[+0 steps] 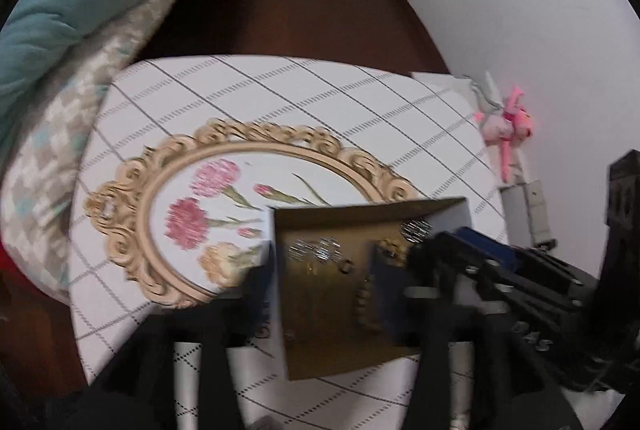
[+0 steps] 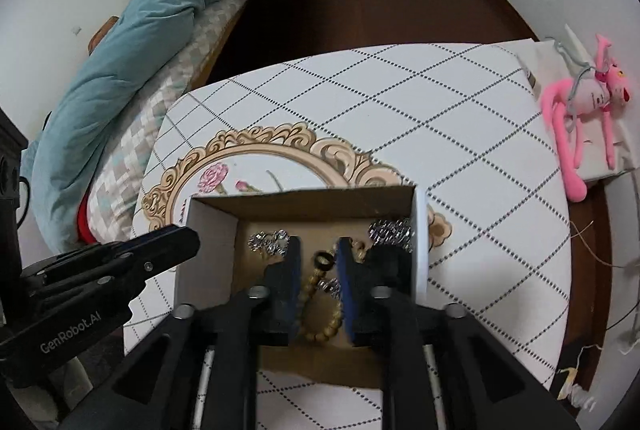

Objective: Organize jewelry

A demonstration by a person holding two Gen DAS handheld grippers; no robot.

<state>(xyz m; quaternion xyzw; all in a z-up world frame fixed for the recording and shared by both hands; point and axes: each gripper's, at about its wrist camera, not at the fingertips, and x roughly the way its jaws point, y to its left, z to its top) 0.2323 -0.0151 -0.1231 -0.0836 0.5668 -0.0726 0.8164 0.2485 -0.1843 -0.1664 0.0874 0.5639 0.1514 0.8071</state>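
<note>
A shallow cardboard box [image 2: 208, 234] with white outer walls sits on the table and holds jewelry: silver pieces [image 2: 269, 241] at the left, a sparkly silver piece [image 2: 390, 230] at the right, a dark ring [image 2: 323, 260] and a wooden bead bracelet [image 2: 320, 314]. My right gripper [image 2: 319, 254] reaches into the box, open, with its blue pads on either side of the ring and bracelet. My left gripper [image 2: 176, 242] lies at the box's left wall; in the left wrist view the box [image 1: 344, 342] sits between its fingers [image 1: 256, 290], and whether they press it I cannot tell.
The white table [image 2: 460, 134] has a dotted diamond pattern and a gold-framed flower print [image 1: 192, 214]. A bed with a teal duvet [image 2: 160, 42] is at the left. A pink plush toy [image 2: 580, 102] lies at the right. Dark wood floor lies beyond.
</note>
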